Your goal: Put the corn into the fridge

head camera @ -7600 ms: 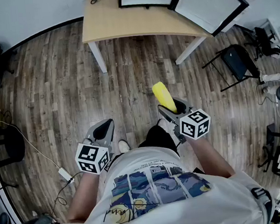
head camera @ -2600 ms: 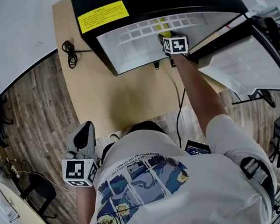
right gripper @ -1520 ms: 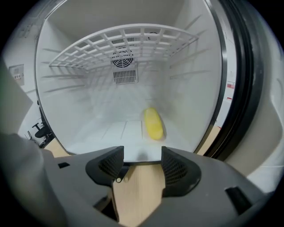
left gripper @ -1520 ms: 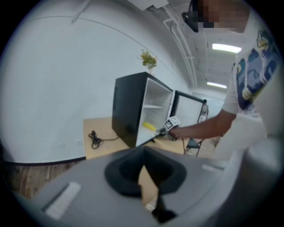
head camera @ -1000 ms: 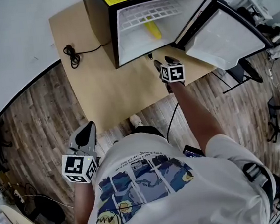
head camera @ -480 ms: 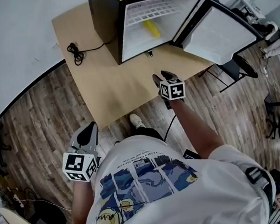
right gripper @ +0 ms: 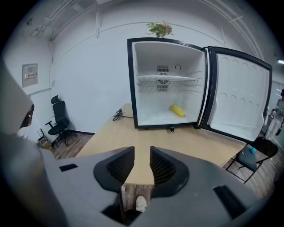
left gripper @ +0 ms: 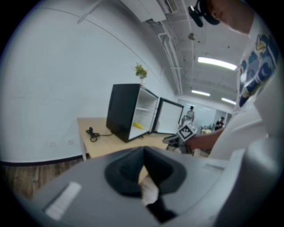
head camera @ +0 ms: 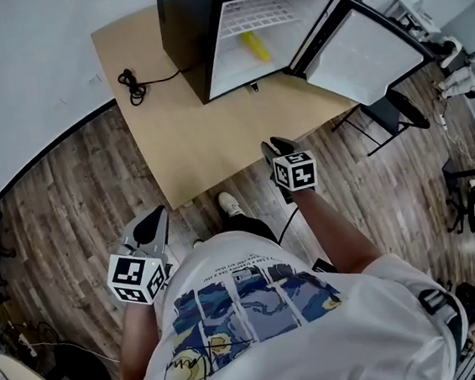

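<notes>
The yellow corn [head camera: 255,46] lies on the white floor of the black mini fridge [head camera: 183,30], whose door [head camera: 364,53] stands wide open to the right. The right gripper view shows the corn [right gripper: 178,110] inside the fridge [right gripper: 146,88], far ahead of the jaws. My right gripper [head camera: 273,146] hovers over the wooden table's [head camera: 190,139] near edge, well back from the fridge. Its jaws are closing with a narrow gap and nothing between them [right gripper: 138,153]. My left gripper [head camera: 155,226] hangs low beside the person's body over the wood floor, its tips together and empty [left gripper: 144,148].
A coiled black cable [head camera: 132,85] lies on the table left of the fridge. A dark chair [head camera: 386,114] stands right of the table under the open door. An office chair [right gripper: 60,122] stands by the far wall, and a small plant [right gripper: 160,28] tops the fridge.
My right gripper has drawn back from the fridge opening to the table's near edge. The corn stays in the fridge. The person has backed away, and the left gripper moved along with them.
</notes>
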